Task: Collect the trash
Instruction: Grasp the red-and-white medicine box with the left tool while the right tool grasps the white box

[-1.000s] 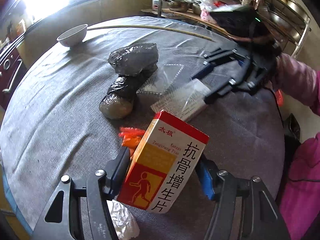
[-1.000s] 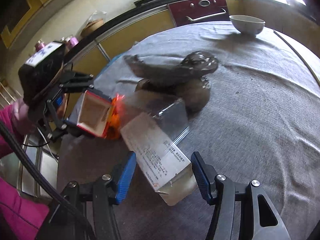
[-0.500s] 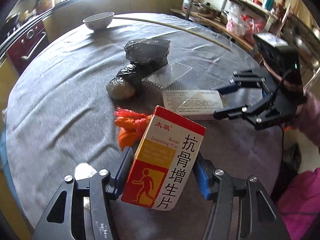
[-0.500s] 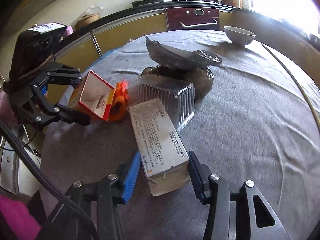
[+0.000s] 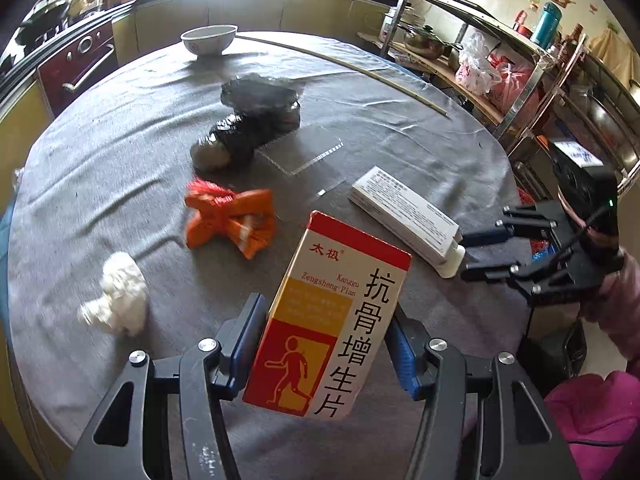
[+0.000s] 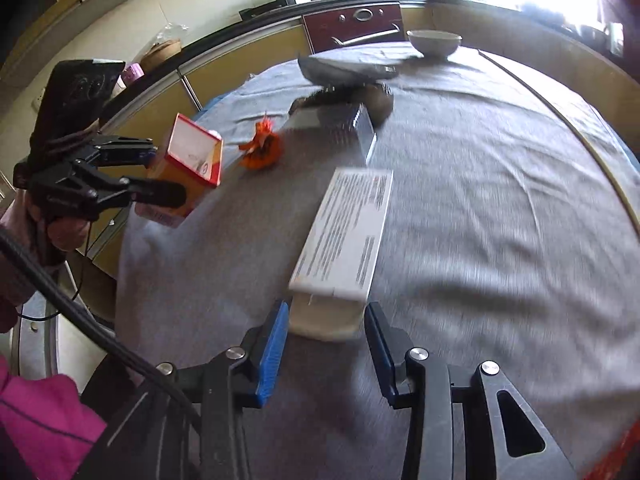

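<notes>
The left gripper (image 5: 326,344) grasps the red-and-yellow cardboard medicine box (image 5: 332,316), lower centre; the right gripper (image 6: 325,346) pinches the long white carton (image 6: 344,240). Orange wrapper (image 5: 230,220), white tissue wad (image 5: 120,294) and black bags (image 5: 248,124) remain on the counter (image 5: 100,168).

Both grippers' fingers (image 5: 251,334) apparently clamped.

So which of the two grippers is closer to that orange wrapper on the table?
Left. The left gripper, holding the medicine box, hangs just beside the orange wrapper. The right gripper, holding the white box, is farther across the table.
</notes>
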